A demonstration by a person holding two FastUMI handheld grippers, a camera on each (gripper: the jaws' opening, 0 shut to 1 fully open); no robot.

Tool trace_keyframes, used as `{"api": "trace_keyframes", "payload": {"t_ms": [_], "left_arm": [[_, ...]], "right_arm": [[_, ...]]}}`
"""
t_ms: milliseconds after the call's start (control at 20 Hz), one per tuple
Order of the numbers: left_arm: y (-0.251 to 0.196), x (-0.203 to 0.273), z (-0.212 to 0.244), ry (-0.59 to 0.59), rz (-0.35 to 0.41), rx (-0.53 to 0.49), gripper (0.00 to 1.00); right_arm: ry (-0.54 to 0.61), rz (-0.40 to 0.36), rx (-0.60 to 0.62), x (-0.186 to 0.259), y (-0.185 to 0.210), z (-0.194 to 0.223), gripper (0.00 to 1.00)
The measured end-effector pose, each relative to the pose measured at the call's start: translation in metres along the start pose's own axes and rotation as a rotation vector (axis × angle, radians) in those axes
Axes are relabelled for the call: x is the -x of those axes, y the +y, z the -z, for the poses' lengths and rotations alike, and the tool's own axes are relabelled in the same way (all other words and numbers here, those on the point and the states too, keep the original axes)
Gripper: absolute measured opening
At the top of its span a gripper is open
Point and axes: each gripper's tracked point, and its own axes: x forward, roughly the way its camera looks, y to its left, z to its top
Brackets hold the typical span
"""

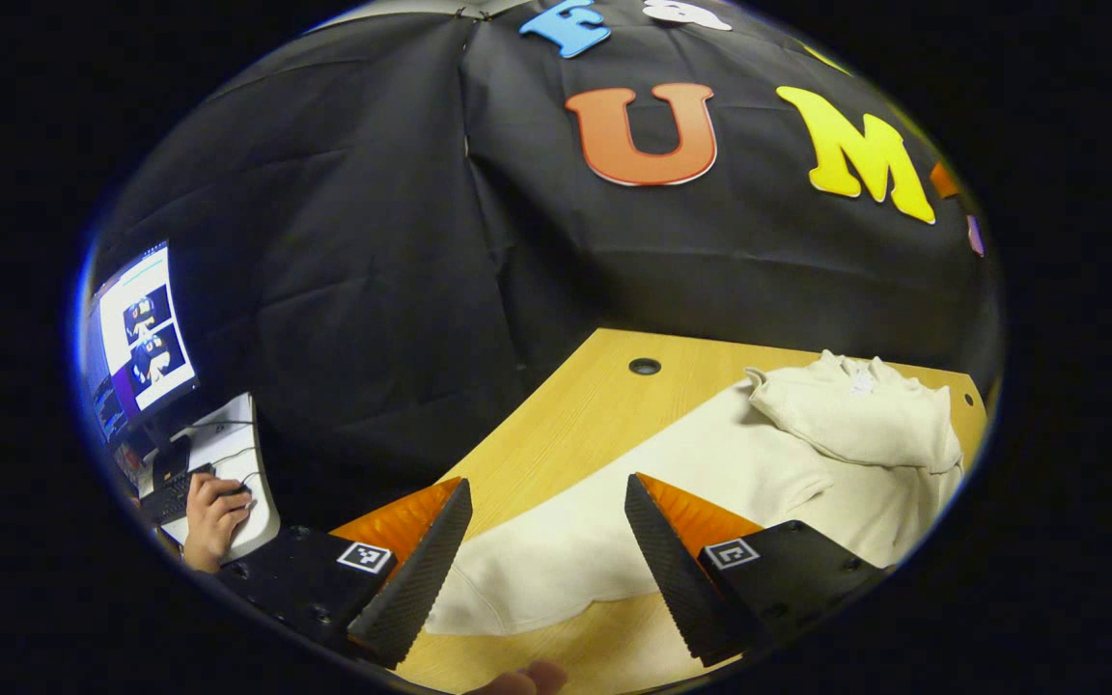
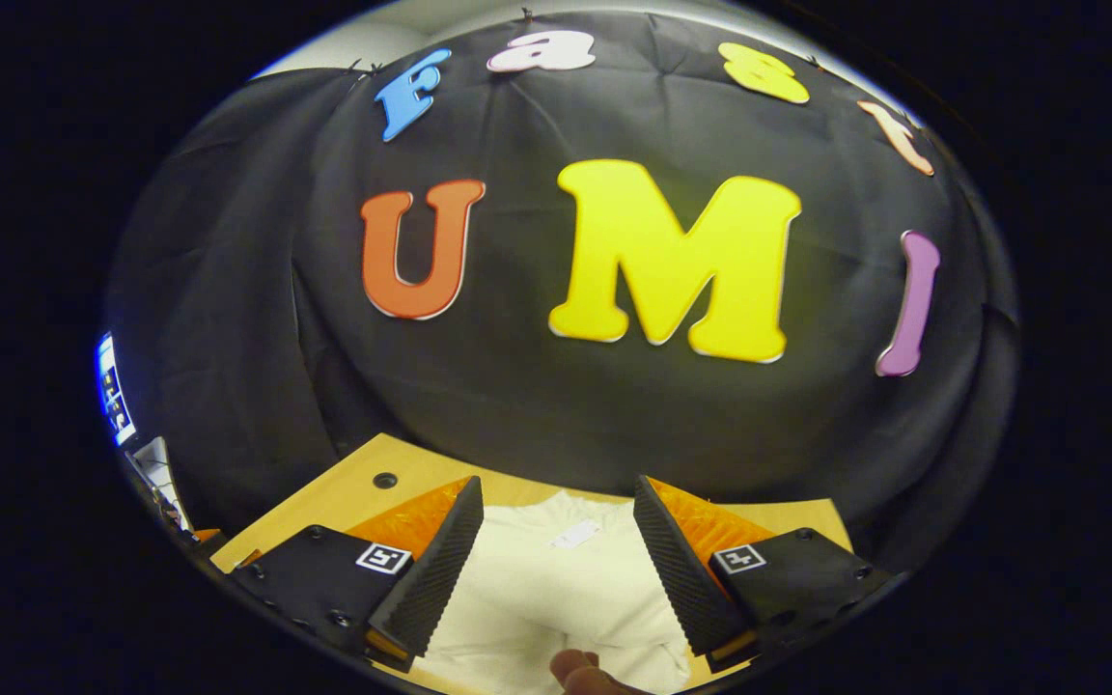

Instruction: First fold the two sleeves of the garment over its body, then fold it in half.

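A cream garment (image 1: 710,483) lies spread on the wooden table (image 1: 575,405); one part of it is folded over near the collar at the far right (image 1: 855,415). In the left gripper view my left gripper (image 1: 548,497) hangs open above the garment's near hem, nothing between its fingers. In the right gripper view my right gripper (image 2: 558,507) is open too, above the garment (image 2: 556,579) and near its collar label (image 2: 575,533). A fingertip (image 2: 575,668) shows at the bottom edge.
The table has a round cable hole (image 1: 644,366) near its far edge. Beyond the table's left side stands a lit monitor (image 1: 141,338) with a keyboard, and a person's hand (image 1: 213,516) rests on a mouse there. The black cloth wall closes the back.
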Motion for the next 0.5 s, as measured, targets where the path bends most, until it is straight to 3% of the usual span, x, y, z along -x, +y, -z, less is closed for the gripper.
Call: {"api": "trace_keyframes", "payload": {"t_ms": [200,500], "left_arm": [[0.042,-0.011,0.039,0.116,-0.175,0.078,1.0],[0.078,-0.019,0.081,0.253,-0.319,0.275,1.0]], "right_arm": [[-0.078,0.043,0.017,0.068,-0.057,0.001,0.98],[-0.111,0.174,-0.029,0.15,-0.138,0.033,0.98]]}}
